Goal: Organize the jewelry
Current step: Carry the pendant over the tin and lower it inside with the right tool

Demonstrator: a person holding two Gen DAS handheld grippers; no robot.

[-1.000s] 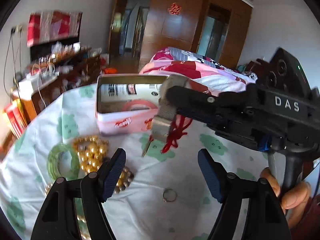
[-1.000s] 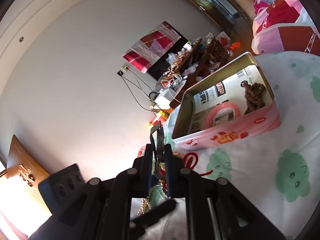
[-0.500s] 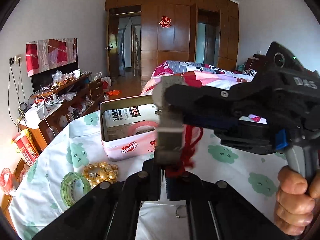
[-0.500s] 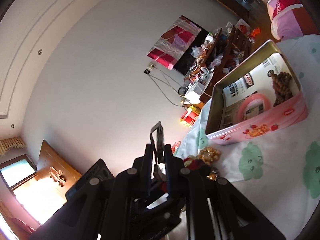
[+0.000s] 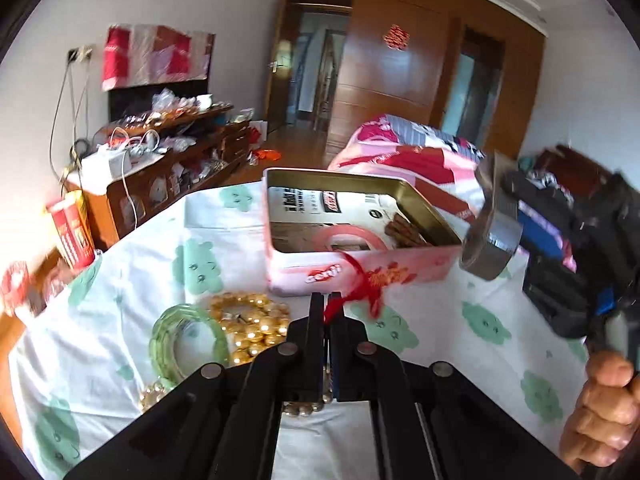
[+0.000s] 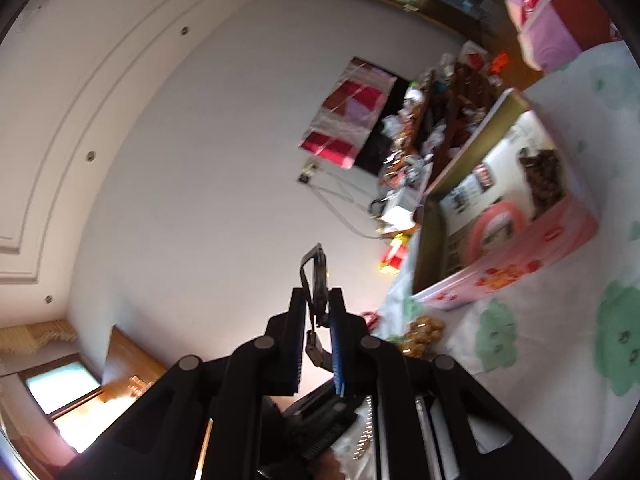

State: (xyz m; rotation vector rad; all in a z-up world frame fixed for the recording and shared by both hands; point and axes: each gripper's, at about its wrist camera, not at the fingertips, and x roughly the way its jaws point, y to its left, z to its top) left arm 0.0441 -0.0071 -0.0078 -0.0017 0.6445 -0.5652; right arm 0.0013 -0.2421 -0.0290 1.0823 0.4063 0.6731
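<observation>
The left gripper (image 5: pixel 327 312) is clamped on a red tassel cord (image 5: pixel 362 280) and the right gripper (image 6: pixel 318 308) pinches a metal clasp (image 6: pixel 316 276) (likely the same piece), just before the open pink tin (image 5: pixel 360 268), presumably its destination.

Pink tin (image 5: pixel 360 268); green bangle (image 5: pixel 176 340); gold beads (image 5: pixel 252 320); red cord (image 5: pixel 360 284).
</observation>
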